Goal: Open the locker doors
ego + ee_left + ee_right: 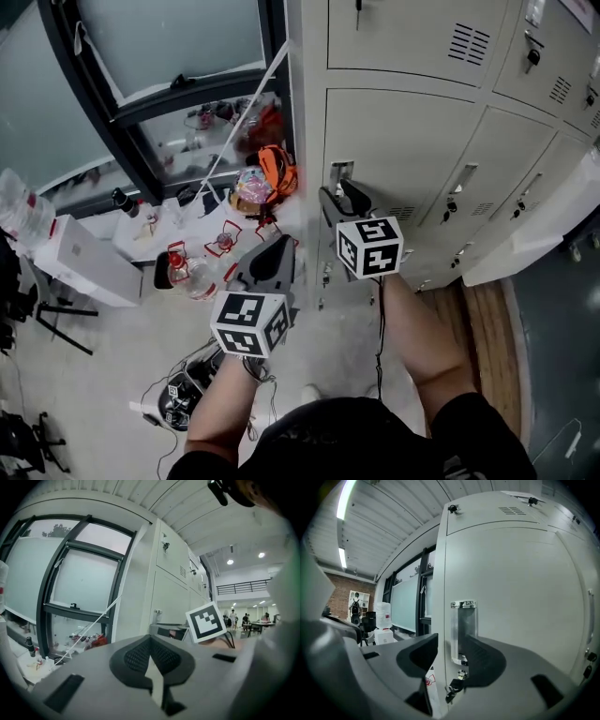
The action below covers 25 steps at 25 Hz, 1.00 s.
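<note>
A bank of pale grey lockers [441, 112] fills the upper right of the head view. The nearest door [511, 597] is closed and carries a clear upright handle [462, 620] near its left edge, with a key [452, 689] hanging in the lock below it. My right gripper [339, 199] [450, 643] is up at this handle, open, with the handle standing between its jaws close to the right finger. The left gripper [274, 255] [150, 641] hangs lower and to the left, away from the lockers, shut on nothing.
Left of the lockers stands a dark-framed window [159, 84]. Under it the floor holds bottles [192, 277], an orange bag [277, 169], a white box [89, 258] and cables [173, 394]. A pale locker door [534, 234] juts out at the lower right.
</note>
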Motion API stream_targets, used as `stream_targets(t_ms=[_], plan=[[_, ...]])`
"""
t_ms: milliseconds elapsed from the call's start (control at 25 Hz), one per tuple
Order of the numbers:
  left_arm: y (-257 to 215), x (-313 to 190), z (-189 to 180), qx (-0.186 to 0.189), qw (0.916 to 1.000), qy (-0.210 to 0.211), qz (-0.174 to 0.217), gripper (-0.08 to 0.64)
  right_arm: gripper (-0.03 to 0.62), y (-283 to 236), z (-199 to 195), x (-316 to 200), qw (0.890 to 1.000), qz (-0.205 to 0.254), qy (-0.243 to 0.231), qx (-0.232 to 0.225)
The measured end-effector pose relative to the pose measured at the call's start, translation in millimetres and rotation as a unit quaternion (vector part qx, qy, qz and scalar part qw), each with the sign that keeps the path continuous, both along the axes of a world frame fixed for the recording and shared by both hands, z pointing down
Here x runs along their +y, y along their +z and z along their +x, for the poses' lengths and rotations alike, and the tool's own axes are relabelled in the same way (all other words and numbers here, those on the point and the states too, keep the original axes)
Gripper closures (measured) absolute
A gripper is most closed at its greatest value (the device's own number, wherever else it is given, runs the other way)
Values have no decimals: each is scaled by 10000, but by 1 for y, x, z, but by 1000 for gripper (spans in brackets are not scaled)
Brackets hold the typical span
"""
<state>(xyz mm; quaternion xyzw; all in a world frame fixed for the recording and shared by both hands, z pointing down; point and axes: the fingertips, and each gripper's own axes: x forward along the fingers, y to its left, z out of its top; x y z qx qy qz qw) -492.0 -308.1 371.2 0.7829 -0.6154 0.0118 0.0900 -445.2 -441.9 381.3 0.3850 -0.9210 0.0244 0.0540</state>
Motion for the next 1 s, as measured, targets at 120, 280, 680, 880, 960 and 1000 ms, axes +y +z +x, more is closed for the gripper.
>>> stream_targets(t_ms=[120, 280, 680, 880, 960, 1000], plan=[[3, -6, -4, 4, 9999, 100, -32, 561, 417, 2, -7, -3, 10000, -11, 14, 15], [5, -7, -14, 21, 9999, 145, -51, 561, 420, 4, -10, -7, 9998, 46, 204, 47], [7, 4, -26, 32, 9998, 190, -49, 561, 451, 6, -9, -6, 9983, -52, 577, 59], [7, 14, -29, 21, 9998, 194, -33, 561, 491, 7, -3, -1, 9972, -43, 744, 86], [7, 17, -28, 23, 9998, 219, -23, 561, 491, 7, -2, 3, 9971, -58, 754, 77], [6, 19, -26, 21, 9997, 235, -19, 561, 491, 7, -1, 6, 9972, -62, 746, 69]])
